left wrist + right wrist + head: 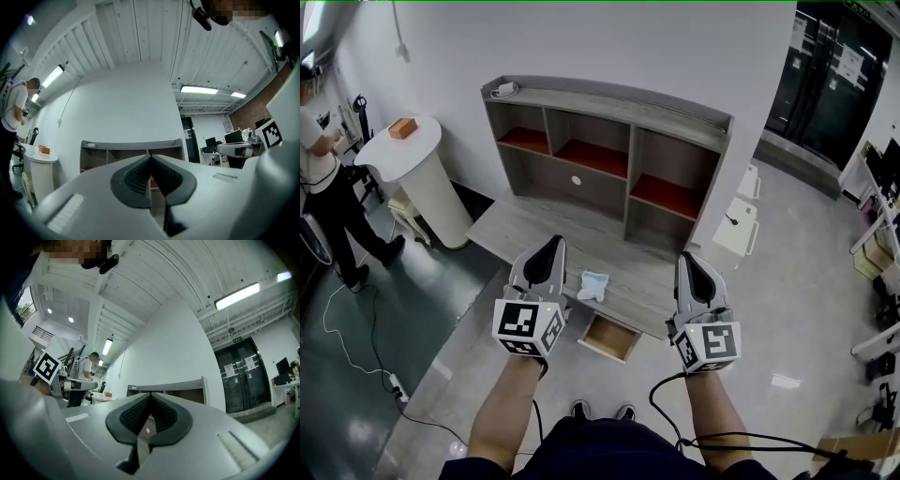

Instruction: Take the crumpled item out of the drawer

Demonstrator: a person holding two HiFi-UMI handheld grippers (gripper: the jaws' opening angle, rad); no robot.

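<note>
We hold the left gripper (551,248) with its jaws pressed together; in the left gripper view (150,161) the dark ribbed pads meet at the tip with nothing between them. The right gripper (691,265) is closed the same way, and the right gripper view (150,398) shows its pads touching and bare. Both grippers are raised in front of us, their tips pointing toward the shelf unit (609,141), and each one's marker cube sits at the near end by our forearm.

Between the two grippers, seen from the head, lies the crumpled item (593,285), a small white and pale blue wad. It rests on the grey top of the desk (520,230), close to the front edge, clear of both grippers and somewhat nearer the left one. Just below it in the picture the drawer (609,337) stands pulled out from the desk front, its light wooden bottom showing. The crumpled item is outside the drawer, on the surface above it.

Behind the item the shelf unit stands on the back of the desk against the white wall, with open compartments whose floors are red. A small white object (503,90) lies on its top at the left end. Off to our left stands a round white table (403,155) with a brown block (402,128) on it, and a person (319,178) stands beside it. Dark glass doors (830,75) are at the far right.
</note>
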